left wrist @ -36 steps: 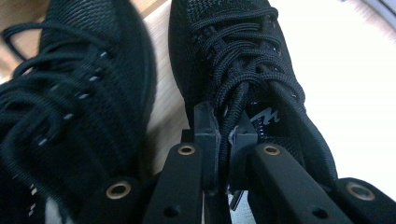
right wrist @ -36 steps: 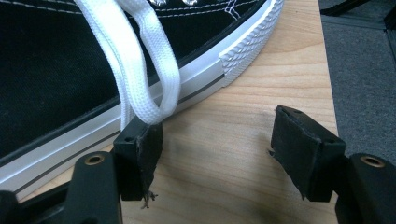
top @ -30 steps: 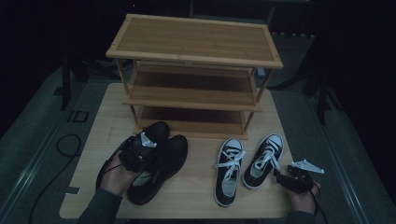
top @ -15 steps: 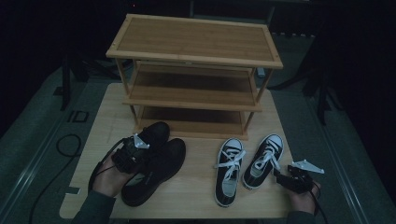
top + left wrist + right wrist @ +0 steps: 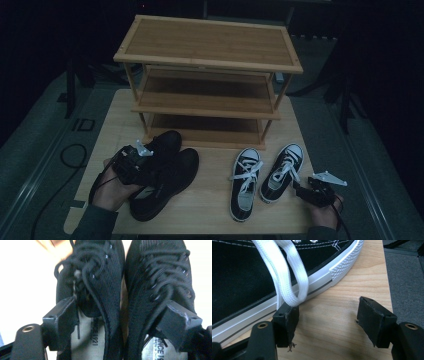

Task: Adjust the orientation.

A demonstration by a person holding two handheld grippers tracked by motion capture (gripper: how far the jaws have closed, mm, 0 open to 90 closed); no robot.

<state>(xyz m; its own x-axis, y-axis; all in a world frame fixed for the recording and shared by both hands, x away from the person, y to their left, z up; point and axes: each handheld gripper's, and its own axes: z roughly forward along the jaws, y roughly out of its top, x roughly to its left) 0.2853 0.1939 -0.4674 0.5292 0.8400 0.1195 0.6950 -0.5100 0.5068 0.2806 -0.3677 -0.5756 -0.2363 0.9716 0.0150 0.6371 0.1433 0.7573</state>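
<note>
A pair of black lace-up shoes (image 5: 167,167) lies side by side at the table's front left. My left gripper (image 5: 150,171) is at their heel ends. In the left gripper view its jaws (image 5: 118,325) have just been opening. They now stand wide, one inside each shoe's mouth, with the two inner walls (image 5: 120,315) loose between them. A pair of black-and-white sneakers (image 5: 245,182) lies at the front right. My right gripper (image 5: 300,189) rests open on the table beside the right sneaker (image 5: 249,272). A white lace loop (image 5: 292,285) hangs onto its left pad.
A three-shelf bamboo shoe rack (image 5: 210,65) stands at the back of the wooden table (image 5: 210,205), just behind both pairs. The right gripper sits close to the table's right edge (image 5: 387,277). A dark cable (image 5: 70,155) lies on the floor at the left.
The left gripper has drawn back slightly to the left, away from the black shoes. The shoes lie where they were. The right gripper and the sneakers have not moved.
</note>
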